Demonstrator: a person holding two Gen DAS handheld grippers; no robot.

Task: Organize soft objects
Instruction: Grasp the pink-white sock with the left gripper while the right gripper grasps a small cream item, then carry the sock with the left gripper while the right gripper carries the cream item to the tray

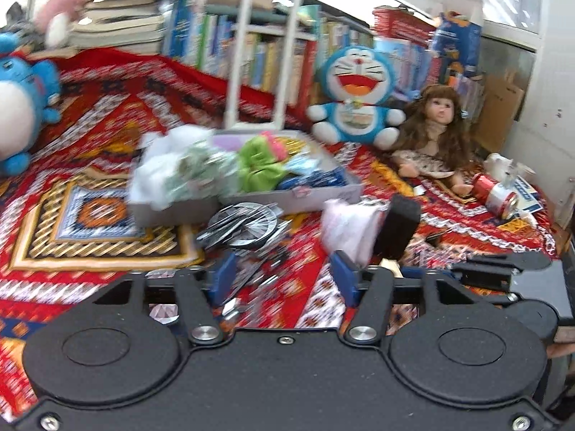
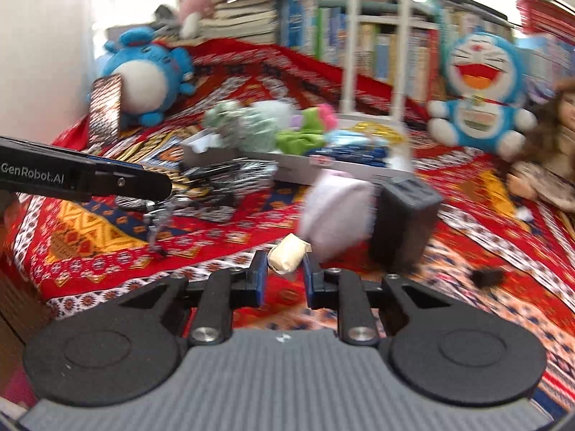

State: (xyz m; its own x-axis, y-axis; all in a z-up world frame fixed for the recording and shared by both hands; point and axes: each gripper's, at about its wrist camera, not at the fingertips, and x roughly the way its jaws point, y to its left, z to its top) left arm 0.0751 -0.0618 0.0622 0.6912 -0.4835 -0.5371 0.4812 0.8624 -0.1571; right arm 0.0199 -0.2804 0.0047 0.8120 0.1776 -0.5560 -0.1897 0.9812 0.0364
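Clamping on a small cream soft bundle [image 2: 289, 258] is being done by the right gripper [image 2: 285, 276], its blue pads pressed against both sides above the red patterned cloth [image 2: 90, 237]. The left gripper [image 1: 284, 278] is being held with its jaws apart and nothing between them. Other soft items are being kept in the grey tray [image 1: 316, 194] ahead.
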